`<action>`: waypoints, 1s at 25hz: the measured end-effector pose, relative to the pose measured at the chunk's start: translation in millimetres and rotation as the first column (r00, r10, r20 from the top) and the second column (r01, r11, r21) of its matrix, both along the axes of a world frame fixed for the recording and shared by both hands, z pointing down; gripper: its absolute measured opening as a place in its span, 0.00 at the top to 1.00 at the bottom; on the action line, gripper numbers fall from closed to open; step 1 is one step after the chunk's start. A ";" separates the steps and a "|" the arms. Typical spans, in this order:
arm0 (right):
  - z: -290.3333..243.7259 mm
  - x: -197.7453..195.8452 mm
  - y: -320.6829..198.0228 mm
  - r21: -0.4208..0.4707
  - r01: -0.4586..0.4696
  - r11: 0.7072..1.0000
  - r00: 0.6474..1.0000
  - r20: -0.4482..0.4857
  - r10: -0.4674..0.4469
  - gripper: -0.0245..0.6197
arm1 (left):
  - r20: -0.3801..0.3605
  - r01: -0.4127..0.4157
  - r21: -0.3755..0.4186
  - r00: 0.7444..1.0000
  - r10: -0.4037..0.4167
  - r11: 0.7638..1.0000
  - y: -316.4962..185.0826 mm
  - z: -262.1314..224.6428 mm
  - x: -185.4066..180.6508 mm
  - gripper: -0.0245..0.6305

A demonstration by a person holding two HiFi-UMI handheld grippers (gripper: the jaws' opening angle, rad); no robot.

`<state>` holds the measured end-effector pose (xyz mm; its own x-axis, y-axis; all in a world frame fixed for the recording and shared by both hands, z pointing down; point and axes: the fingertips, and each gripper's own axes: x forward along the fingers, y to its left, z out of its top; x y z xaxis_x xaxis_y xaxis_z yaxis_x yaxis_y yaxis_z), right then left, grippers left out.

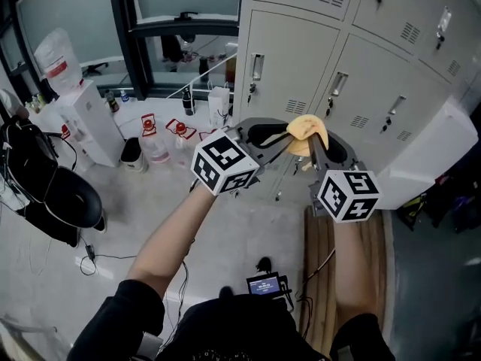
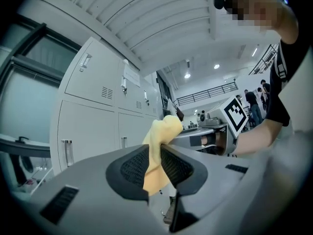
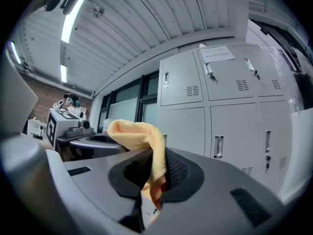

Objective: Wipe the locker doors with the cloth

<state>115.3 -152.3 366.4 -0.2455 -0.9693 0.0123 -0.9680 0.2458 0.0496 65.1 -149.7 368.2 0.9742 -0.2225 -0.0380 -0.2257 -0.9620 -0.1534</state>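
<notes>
Two grippers share one small yellow cloth (image 1: 307, 128), which hangs in the air between them, apart from the pale grey metal locker doors (image 1: 301, 59) ahead. The left gripper (image 1: 288, 136) has its fingers (image 2: 131, 166) clenched on one end of the fabric. The right gripper (image 1: 315, 147) is closed on the other end. We judge that wiping has not yet begun. To do it well, we advise presenting a flat, taut span of cloth to the door panel, pressing evenly, and steering around the metal door handles (image 1: 257, 66).
</notes>
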 end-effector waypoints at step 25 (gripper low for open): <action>107.7 114.9 126.6 -0.146 -0.025 0.989 0.998 0.061 0.034 0.87 | -0.063 0.083 -0.218 0.993 -0.099 0.972 118.5 119.2 71.1 0.63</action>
<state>230.3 -25.7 474.0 -0.2215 -0.9653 0.1383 -0.9751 0.2172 -0.0455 136.2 -31.1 487.5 0.9457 -0.3211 -0.0497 -0.3171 -0.9455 0.0744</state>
